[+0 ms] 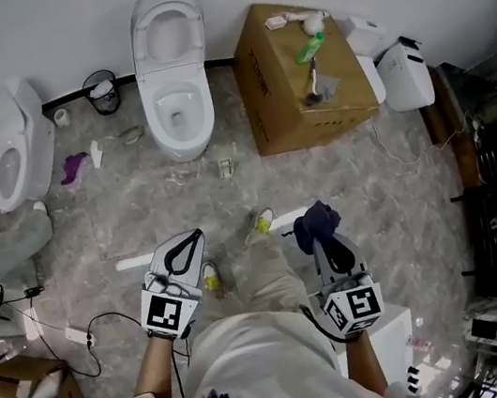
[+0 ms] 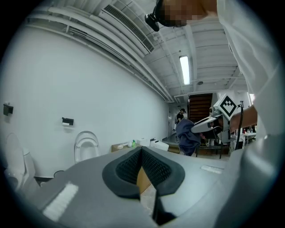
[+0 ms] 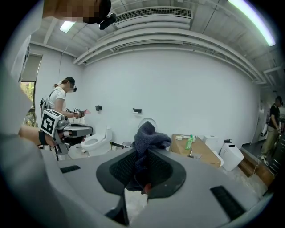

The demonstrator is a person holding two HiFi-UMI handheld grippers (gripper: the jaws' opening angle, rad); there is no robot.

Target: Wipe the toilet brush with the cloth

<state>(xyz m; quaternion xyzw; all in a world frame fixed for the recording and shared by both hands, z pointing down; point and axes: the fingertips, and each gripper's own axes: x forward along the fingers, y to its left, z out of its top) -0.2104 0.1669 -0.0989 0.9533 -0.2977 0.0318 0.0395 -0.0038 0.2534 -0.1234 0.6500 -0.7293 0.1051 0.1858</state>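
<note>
1. Dark blue cloth sat bunched in your right gripper. Its fingers were clamped on the fabric, and a fold stood up above the pads in the right gripper view.
2. Your left gripper had its fingers together at the tips with nothing between them. In the left gripper view only floor and box showed through the narrow gap below the tips.
3. You held both grippers low in front of your body, well apart from each other, the left one over the grey mottled floor and the right one near your right foot.
4. A white toilet stood against the wall straight ahead of you with its lid up. A second toilet stood to its left, and a black bin stood between the two.
5. A cardboard box stood just right of the middle toilet. A green bottle lay on its top.
6. The toilet brush could not be picked out for certain. A dark slender thing lay on the box top just beside the bottle, too small to name.
7. A white unit stood on the floor beyond the box, to its right.
8. In the right gripper view another person stood by the far-left toilet.
</note>
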